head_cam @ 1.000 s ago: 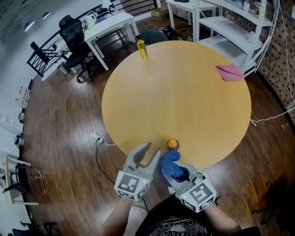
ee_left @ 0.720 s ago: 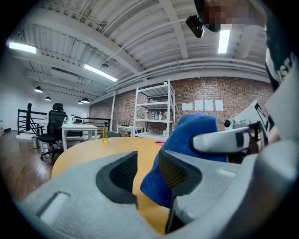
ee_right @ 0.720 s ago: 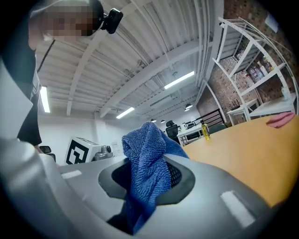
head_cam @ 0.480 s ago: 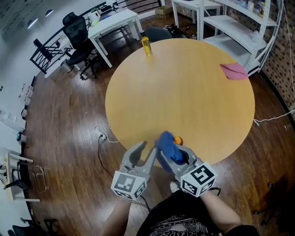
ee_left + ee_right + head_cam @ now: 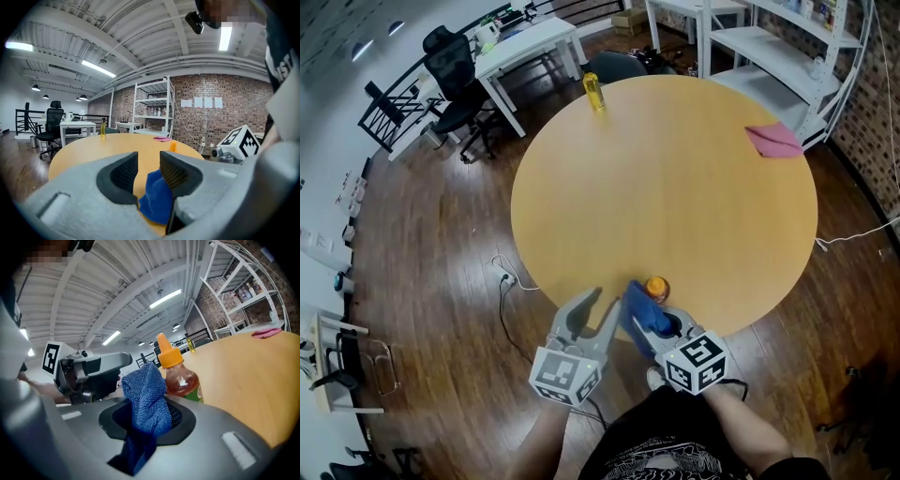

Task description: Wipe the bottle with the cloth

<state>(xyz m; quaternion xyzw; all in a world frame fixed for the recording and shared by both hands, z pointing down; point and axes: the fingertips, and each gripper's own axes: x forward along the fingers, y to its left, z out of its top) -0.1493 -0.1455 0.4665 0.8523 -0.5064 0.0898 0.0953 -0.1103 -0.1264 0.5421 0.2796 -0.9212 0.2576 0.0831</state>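
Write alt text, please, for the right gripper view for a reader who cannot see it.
The right hand-held gripper clamps a blue cloth that stands up beside an orange-capped bottle of amber liquid on a wooden table. The left hand-held gripper is open at the left.

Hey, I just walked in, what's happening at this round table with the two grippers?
A person is working with a handheld gripper in each hand at the near edge of the round wooden table. The right gripper is shut on a bunched blue cloth and holds it right beside an orange-capped bottle standing at the table edge. Whether the cloth touches the bottle is unclear. The left gripper sits alongside, jaws open and empty.
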